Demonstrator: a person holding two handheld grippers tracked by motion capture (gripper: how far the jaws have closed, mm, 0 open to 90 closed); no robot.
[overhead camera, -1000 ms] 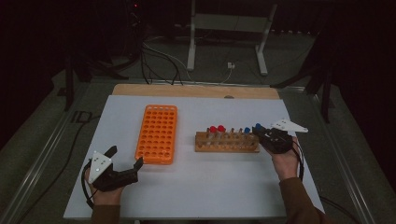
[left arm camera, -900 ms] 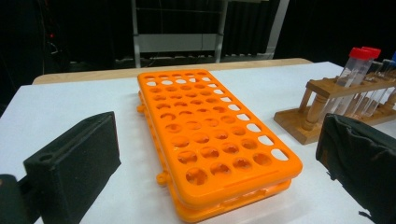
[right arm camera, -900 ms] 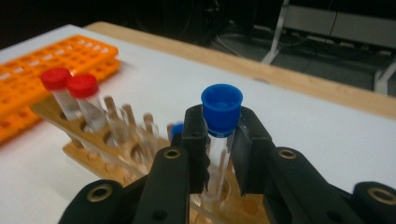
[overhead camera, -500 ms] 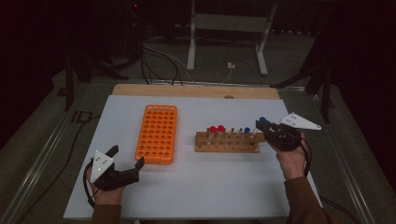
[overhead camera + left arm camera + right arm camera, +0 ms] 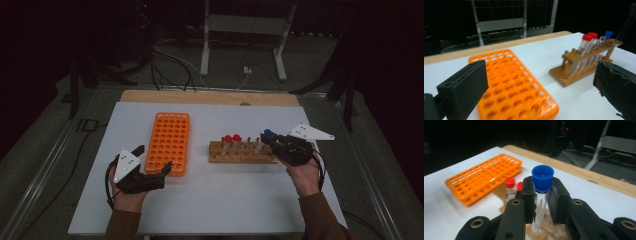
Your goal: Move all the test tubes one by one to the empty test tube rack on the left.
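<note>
Your right gripper (image 5: 270, 141) is clamped on the blue-capped tube (image 5: 541, 195), held upright above the right end of the wooden rack (image 5: 242, 152), right of centre in the high view. Your left gripper (image 5: 152, 160), jaws spread wide and empty, sits lower left beside the orange rack (image 5: 169, 142).

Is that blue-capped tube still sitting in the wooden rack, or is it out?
Out. The right gripper is shut on the blue-capped tube, holding it upright, its bottom hanging free above the wooden rack.

Left tool (image 5: 152, 159) low, jaws spread wide, right tool (image 5: 270, 141) raised, jaws clamped together
</note>
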